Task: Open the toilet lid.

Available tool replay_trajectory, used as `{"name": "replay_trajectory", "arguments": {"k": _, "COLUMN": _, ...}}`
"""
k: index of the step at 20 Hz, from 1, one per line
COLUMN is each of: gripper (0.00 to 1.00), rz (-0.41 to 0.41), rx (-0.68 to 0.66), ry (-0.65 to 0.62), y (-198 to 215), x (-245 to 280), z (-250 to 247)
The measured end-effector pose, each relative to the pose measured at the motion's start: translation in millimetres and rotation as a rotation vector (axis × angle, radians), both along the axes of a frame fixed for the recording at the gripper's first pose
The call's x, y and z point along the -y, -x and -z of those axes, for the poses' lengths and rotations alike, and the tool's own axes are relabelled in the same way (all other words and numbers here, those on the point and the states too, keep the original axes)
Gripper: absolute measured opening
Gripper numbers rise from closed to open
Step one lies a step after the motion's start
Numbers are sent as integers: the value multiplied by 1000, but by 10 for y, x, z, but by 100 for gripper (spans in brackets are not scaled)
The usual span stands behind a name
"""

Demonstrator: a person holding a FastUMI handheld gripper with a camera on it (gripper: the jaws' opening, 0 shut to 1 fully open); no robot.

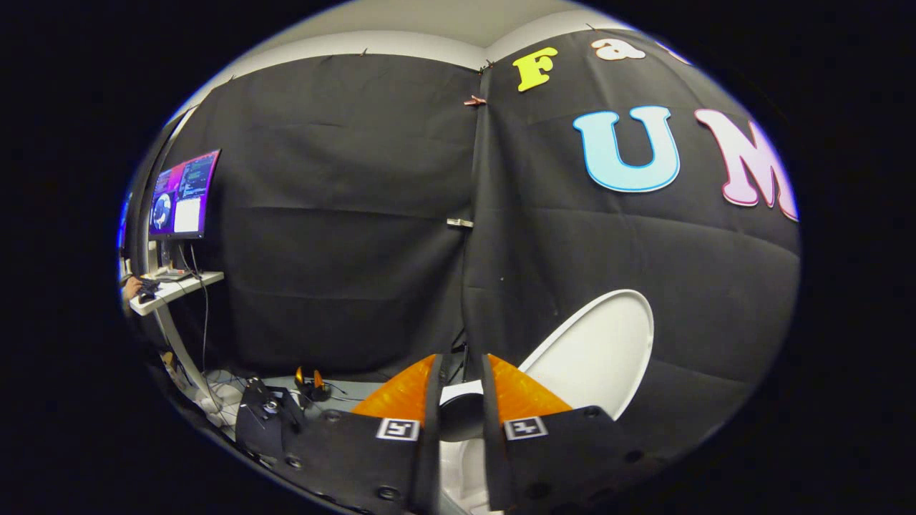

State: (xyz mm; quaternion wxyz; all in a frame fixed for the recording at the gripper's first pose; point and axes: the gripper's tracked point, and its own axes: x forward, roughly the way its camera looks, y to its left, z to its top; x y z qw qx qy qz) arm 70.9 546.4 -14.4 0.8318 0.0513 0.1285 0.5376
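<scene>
The white oval toilet lid [601, 350] stands raised and tilted back against the black cloth wall, just beyond and to the right of my fingers. My gripper [461, 361] is open by a narrow gap, with nothing held between its fingers. The right finger's tip overlaps the lid's lower left edge in the view; I cannot tell whether it touches. Part of the white toilet body [458, 465] shows through the gap between the fingers, with a dark rounded shape above it.
A lit monitor [184, 194] stands on a small white shelf [175, 290] on a stand at the far left, with a person's hand [132, 286] beside it. Cables and small gear [311, 386] lie on the floor left of the toilet. Black cloth walls close off the back.
</scene>
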Motion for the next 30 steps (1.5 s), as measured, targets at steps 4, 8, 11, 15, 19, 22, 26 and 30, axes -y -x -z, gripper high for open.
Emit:
{"name": "replay_trajectory", "arguments": {"k": 4, "gripper": 64, "rz": -65, "rx": -46, "ry": -50, "y": 101, "x": -103, "z": 33}}
{"name": "replay_trajectory", "arguments": {"k": 8, "gripper": 98, "rz": -103, "rx": 145, "ry": -14, "y": 285, "x": -185, "z": 162}}
{"name": "replay_trajectory", "arguments": {"k": 11, "gripper": 100, "rz": -93, "rx": 216, "ry": 15, "y": 260, "x": -169, "z": 214}}
{"name": "replay_trajectory", "arguments": {"k": 15, "gripper": 99, "rz": -36, "rx": 218, "ry": -72, "y": 75, "x": -124, "z": -239}}
{"name": "replay_trajectory", "arguments": {"k": 19, "gripper": 99, "rz": -18, "rx": 280, "ry": -126, "y": -4, "x": 80, "z": -929}}
{"name": "replay_trajectory", "arguments": {"k": 22, "gripper": 99, "rz": 131, "rx": 348, "ry": -127, "y": -207, "x": 610, "z": -1285}}
{"name": "replay_trajectory", "arguments": {"k": 26, "gripper": 98, "rz": 392, "rx": 392, "ry": -64, "y": -355, "x": 1573, "z": -1275}}
{"name": "replay_trajectory", "arguments": {"k": 30, "gripper": 98, "rz": 579, "rx": 234, "ry": 1, "y": -286, "x": 2557, "z": -970}}
